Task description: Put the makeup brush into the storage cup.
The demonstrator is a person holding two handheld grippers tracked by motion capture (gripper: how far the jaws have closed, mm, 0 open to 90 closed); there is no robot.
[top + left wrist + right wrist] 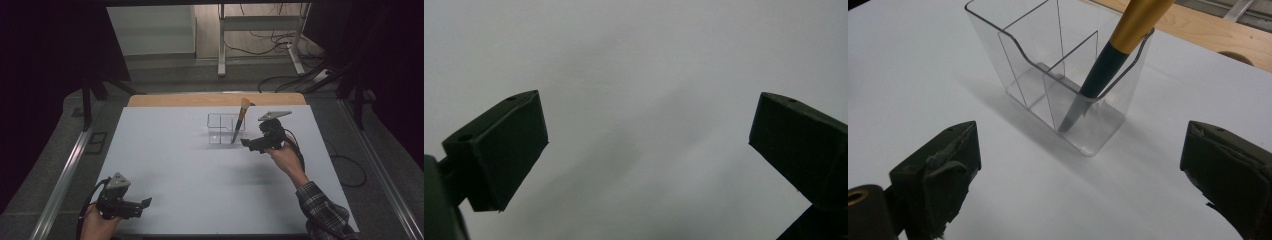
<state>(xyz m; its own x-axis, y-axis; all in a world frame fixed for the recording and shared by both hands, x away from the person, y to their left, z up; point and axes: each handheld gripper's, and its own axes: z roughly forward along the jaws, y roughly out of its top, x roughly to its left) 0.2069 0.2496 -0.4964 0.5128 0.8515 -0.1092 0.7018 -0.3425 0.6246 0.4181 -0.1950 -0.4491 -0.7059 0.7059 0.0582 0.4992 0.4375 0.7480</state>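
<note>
1. The right claw [246,143] stands wide open and holds nothing; in the right gripper view its two black jaws sit far apart at the bottom corners with bare white between them.
2. The hand [284,156] behind it reaches forward from a plaid sleeve [322,210], the wrist raised, the claw pointing at the clear plastic compartment organiser [220,131] from just to that organiser's right, near it but apart.
3. The black-handled makeup brush with a gold ferrule and tan bristles [240,120] leans in the organiser's right-hand compartment, handle tip down on the floor of the box, bristles up and tilted away to the right.
4. The right gripper view shows the organiser [1018,70] close: inner dividers, a scooped front wall, and the brush [1108,60] resting against the rim; the bristles are cut off at the top.
5. The left claw [145,203] is also wide open and empty, held low by the near edge of the white surface [190,180], well apart from the organiser on its near left.
6. The left gripper view gives its jaws spread over plain white surface [644,75].
7. Open surface lies all round the organiser; the wooden far edge [200,100] runs just behind it.
</note>
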